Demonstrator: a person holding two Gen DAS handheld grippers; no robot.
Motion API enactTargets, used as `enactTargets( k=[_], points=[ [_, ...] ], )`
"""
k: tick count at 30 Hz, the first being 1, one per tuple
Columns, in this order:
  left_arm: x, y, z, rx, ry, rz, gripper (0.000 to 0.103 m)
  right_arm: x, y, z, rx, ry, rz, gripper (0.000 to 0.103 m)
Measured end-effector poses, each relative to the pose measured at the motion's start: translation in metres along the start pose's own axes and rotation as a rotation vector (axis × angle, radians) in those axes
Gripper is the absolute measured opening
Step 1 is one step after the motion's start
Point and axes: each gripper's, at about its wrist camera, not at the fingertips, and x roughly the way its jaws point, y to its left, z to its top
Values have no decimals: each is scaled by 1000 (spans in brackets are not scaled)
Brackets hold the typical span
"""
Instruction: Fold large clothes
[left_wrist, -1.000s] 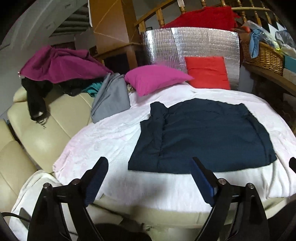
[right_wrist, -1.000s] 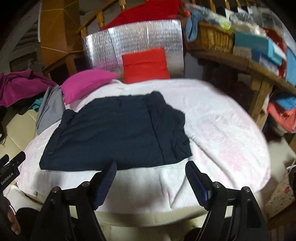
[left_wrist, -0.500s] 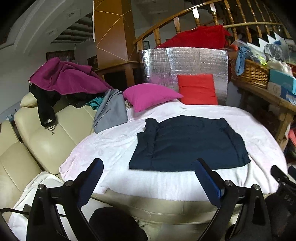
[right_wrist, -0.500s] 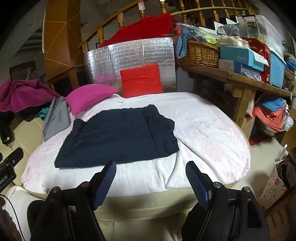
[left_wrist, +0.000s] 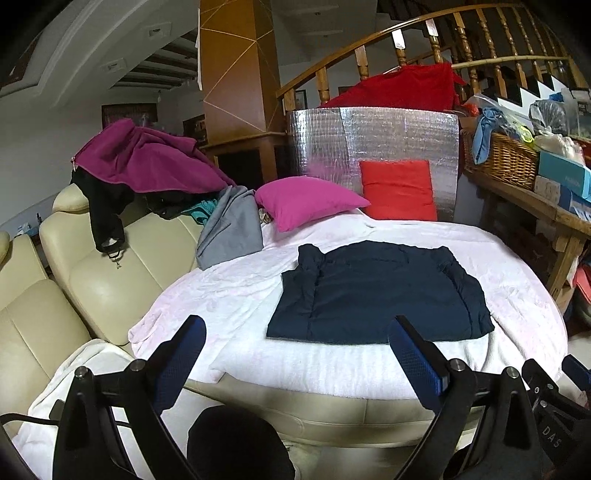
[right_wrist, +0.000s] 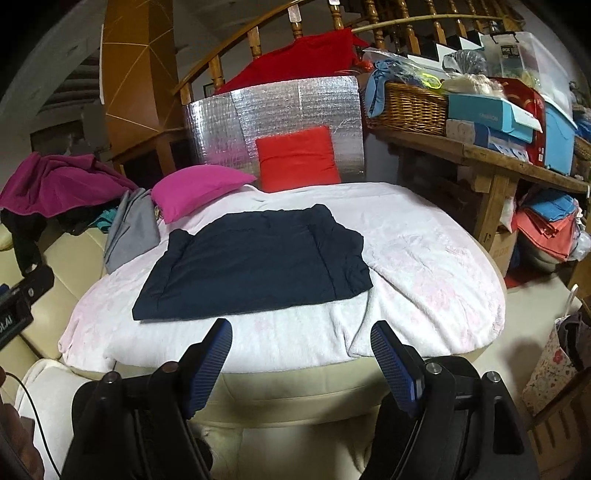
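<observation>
Lying flat on pink-white blanket (left_wrist: 229, 295), folded navy garment (left_wrist: 376, 295) sits 12 o'clock of both grippers; left gripper (left_wrist: 295, 347) and right gripper (right_wrist: 301, 341) spread wide, holding nothing, well short of it.

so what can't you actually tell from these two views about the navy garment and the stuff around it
- Navy garment: both views show only its top face; layers and underside are hidden, so its type is unclear.
- Grey garment: in the left wrist view the pink pillow covers its far end.
- Wicker basket: in the right wrist view, cloth and boxes hide its contents.
- Print on the teal box: too small to read.
</observation>
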Motion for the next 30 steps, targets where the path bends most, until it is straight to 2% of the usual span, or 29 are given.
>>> enactTargets(
  k=[12, 30],
  points=[
    [-15, 3, 5, -1, -55, 9, 100, -9, 6, 5, -1, -41, -4, 80],
    [-18, 4, 3, 11, -48, 1, 100, -10, 5, 6, 7, -58, -10, 80]
  ],
)
